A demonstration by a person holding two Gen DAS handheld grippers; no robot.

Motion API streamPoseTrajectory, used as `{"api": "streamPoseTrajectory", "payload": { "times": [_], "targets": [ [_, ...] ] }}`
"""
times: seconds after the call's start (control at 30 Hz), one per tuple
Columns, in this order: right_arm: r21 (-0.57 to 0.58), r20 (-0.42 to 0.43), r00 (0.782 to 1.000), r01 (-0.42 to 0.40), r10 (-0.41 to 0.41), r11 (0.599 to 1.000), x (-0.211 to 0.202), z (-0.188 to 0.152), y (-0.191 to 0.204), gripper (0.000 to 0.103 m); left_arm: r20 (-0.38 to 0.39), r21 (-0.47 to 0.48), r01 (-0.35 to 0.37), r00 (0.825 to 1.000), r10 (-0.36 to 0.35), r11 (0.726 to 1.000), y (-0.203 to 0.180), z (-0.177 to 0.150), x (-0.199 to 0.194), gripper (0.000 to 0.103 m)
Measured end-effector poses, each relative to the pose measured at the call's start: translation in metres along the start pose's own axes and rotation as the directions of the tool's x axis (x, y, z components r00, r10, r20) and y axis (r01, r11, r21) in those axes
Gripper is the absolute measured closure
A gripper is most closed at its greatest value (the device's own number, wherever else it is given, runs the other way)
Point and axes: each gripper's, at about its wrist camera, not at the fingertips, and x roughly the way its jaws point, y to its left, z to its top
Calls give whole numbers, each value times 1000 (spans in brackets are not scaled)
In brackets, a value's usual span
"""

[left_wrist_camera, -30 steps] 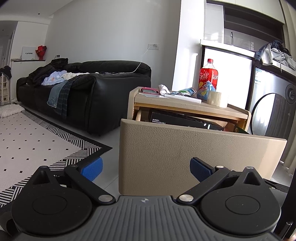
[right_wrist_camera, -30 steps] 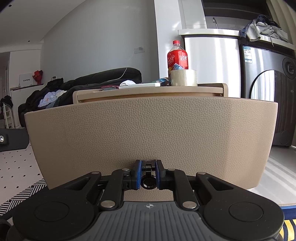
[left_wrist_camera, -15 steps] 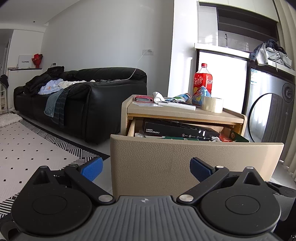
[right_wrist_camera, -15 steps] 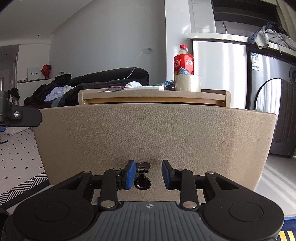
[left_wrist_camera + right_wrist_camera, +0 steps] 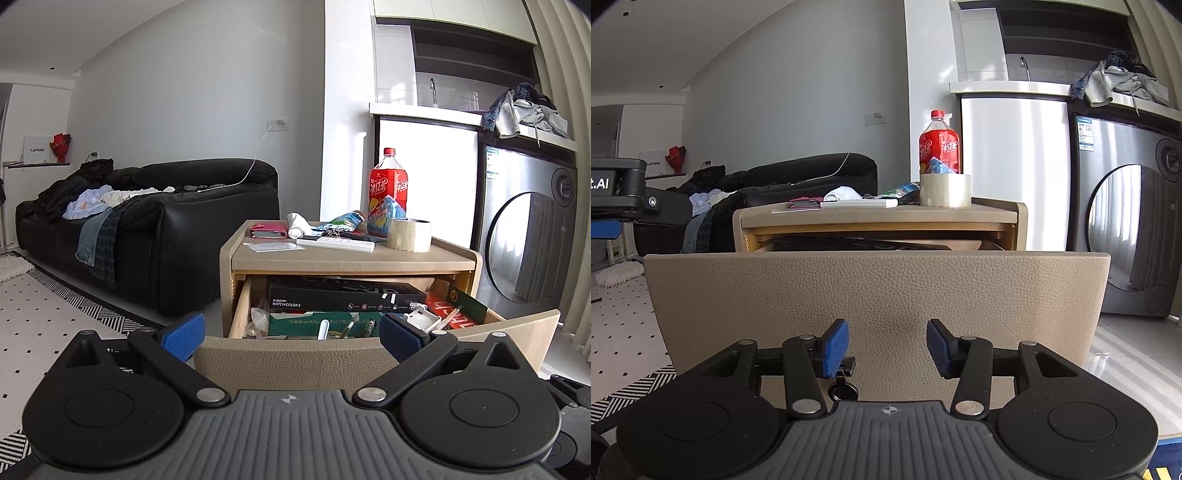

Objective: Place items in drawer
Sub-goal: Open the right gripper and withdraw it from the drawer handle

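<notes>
The drawer (image 5: 332, 360) of the beige nightstand (image 5: 347, 258) stands pulled out, its leather-grained front panel close before both cameras. Inside it, from the left wrist view, lie a black watch box (image 5: 343, 297), a green box (image 5: 325, 323) nearer the front panel, and a red-and-green carton (image 5: 458, 308) tilted at the right side, with small white and metal bits among them.

The left hand-held gripper (image 5: 291, 334) hangs above the drawer's front edge with its blue pads (image 5: 184, 334) spread wide and nothing between them. The right hand-held gripper (image 5: 886, 347) faces the lower part of the front panel (image 5: 875, 291), fingers parted and empty; a small black ring pull (image 5: 843, 391) hangs just below its left pad.

On the nightstand's top sit a roll of clear tape (image 5: 409, 234) at the right front corner, a red soda bottle (image 5: 388, 184) behind it, a blue snack packet (image 5: 384, 219), a white flat bar (image 5: 336, 243) near the front edge, a pink wallet (image 5: 269, 230) toward the left rear, a white rolled cloth (image 5: 298, 225) and a clear plastic sleeve (image 5: 275, 246) at the left front
</notes>
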Motion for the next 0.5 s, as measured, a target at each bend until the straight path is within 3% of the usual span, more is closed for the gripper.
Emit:
{"api": "streamPoseTrajectory", "payload": {
  "times": [0.5],
  "targets": [
    [34, 9, 1000, -1, 1, 999, 3, 14, -26, 42, 17, 43, 10, 1000, -10, 999, -20, 13, 31, 0]
  ]
}}
